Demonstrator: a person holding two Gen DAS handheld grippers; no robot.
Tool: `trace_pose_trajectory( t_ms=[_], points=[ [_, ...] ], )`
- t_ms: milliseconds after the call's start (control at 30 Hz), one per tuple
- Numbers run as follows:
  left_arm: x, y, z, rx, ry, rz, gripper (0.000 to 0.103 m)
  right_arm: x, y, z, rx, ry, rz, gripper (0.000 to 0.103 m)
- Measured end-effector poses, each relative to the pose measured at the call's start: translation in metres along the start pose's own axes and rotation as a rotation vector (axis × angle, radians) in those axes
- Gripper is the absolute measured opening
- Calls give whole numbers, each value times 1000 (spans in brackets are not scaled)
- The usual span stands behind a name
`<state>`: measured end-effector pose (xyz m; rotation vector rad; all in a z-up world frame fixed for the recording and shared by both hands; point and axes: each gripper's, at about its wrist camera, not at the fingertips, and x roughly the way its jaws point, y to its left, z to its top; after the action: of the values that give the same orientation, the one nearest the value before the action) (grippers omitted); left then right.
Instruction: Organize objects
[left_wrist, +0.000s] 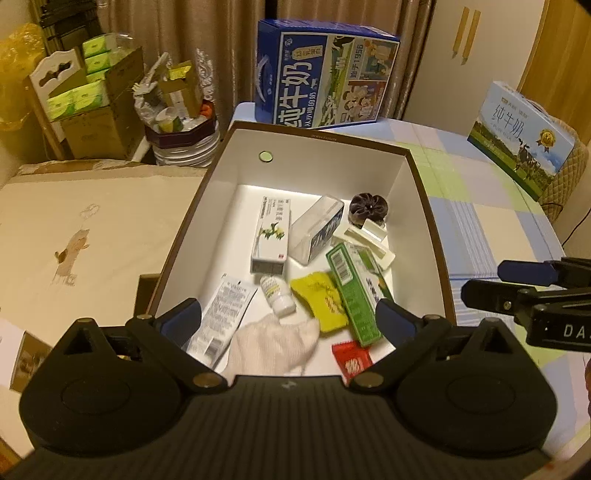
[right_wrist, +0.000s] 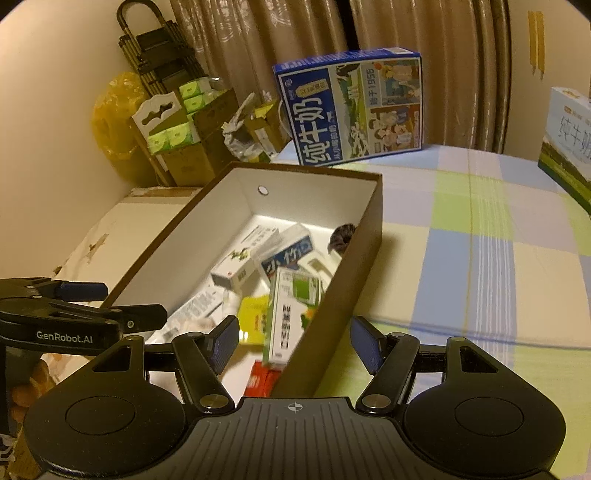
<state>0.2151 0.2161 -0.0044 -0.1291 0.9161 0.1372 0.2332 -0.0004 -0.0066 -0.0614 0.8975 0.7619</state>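
Objects are gathered in one open box (left_wrist: 424, 206) on the counter (left_wrist: 480, 221): one green carton (left_wrist: 351, 291), long axis toward 11 o'clock, one bottle (left_wrist: 277, 295). Left gripper (left_wrist: 291, 314) and right gripper (right_wrist: 293, 341) jaws are seen spread, empty.

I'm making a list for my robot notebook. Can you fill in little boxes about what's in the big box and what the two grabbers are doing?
container: open brown box, white inside, on a checked tablecloth
inside: white sock, yellow pouch, green carton, small white bottle, red packet, dark scrunchie
left gripper: open, over the box, holding nothing
right gripper: open, astride the box's right wall, holding nothing
behind box: blue milk carton
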Motion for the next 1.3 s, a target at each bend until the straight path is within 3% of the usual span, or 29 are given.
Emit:
trace_pose_trajectory(
  t_ms=[467,933,1300],
  points=[
    [-53,-55,-60,-34,-2,10,99,-71,-28,-54,21,38,38,64],
    [-75,-152,-119,-26,45,-43,99,-148,-90,-122,69,66,-36,64],
    [-90,-195,-147,2,55,-55,99,-188,-117,-160,109,69,-89,64]
  ],
)
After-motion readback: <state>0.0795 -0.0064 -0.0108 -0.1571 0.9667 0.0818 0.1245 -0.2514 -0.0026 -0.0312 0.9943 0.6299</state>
